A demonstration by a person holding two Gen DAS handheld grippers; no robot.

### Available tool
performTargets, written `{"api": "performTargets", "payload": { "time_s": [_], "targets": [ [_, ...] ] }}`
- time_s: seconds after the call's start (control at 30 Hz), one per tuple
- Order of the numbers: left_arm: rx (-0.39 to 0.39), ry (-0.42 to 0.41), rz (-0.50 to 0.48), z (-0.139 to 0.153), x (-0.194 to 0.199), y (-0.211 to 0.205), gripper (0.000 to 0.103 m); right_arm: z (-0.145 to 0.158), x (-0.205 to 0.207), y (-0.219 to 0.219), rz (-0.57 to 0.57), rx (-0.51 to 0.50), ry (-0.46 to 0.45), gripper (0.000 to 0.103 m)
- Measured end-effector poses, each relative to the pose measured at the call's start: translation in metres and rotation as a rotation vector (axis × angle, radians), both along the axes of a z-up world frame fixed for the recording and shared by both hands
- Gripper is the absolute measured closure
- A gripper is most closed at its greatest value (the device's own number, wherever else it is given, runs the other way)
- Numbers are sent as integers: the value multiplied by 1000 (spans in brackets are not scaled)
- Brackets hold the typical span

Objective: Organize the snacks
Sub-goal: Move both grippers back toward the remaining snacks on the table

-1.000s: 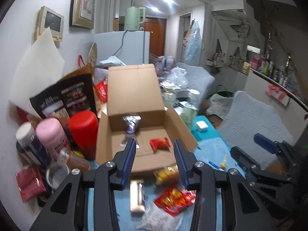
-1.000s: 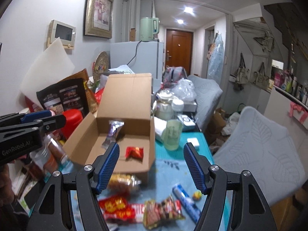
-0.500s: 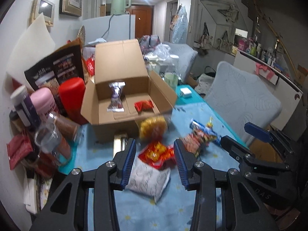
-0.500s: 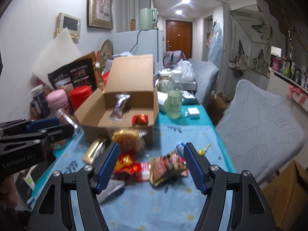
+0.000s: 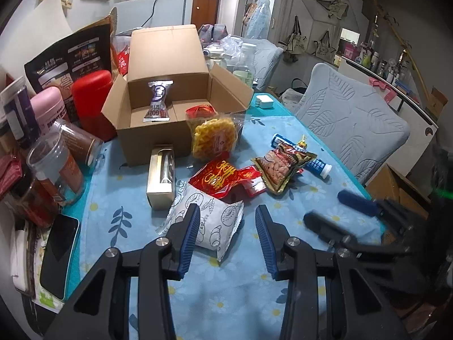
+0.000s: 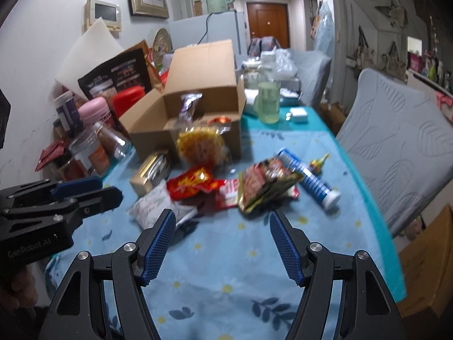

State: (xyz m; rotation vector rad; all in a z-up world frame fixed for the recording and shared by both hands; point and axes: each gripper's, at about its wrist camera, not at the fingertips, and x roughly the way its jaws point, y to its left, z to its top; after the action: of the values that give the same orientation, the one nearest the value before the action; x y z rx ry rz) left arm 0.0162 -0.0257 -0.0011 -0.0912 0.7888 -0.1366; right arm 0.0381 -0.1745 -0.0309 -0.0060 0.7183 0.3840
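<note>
Left gripper (image 5: 226,228) jaws parted, narrow gap, nothing pinched; tips hang over the near edge of the white printed pastry packet (image 5: 208,228) lying flat on the blue floral tablecloth (image 5: 254,297). Right gripper (image 6: 222,239) spread wider, empty, above bare cloth.

Open brown cardboard box (image 5: 172,107) at 12 o'clock on the table, lid flap up. Inside: purple-and-silver candy wrapper (image 5: 158,100) leaning on the back wall, small red packet (image 5: 199,110) at the box's right front corner.

Clear bag of yellow snacks (image 5: 213,138) leans on the box front. Gold rectangular carton (image 5: 161,177) at 10 o'clock from the pastry packet, just beside it. Red foil packet with gold print (image 5: 219,177) at 12 o'clock, overlapping the pastry packet's far edge. Brown-and-gold foil snack bag (image 5: 281,165) at 2 o'clock, lying partly over a blue-and-white tube (image 5: 317,165).

Jars and the red canister (image 5: 92,99) are crowded at 9–10 o'clock along the wall. Black phone (image 5: 58,250) at 8 o'clock.
</note>
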Motion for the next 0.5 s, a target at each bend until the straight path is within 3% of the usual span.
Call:
{"api": "performTargets", "payload": {
  "time_s": [0.2,0.4,0.5],
  "targets": [
    [-3,46,70,-24,15,5,63,-33,7,6,36,25,74,33],
    [-43,100,167,-46,32,17,63,-47,15,5,47,-12,70,33],
    [-107,135,210,-56,38,27,63,-49,21,2,57,-11,62,33]
  ]
}}
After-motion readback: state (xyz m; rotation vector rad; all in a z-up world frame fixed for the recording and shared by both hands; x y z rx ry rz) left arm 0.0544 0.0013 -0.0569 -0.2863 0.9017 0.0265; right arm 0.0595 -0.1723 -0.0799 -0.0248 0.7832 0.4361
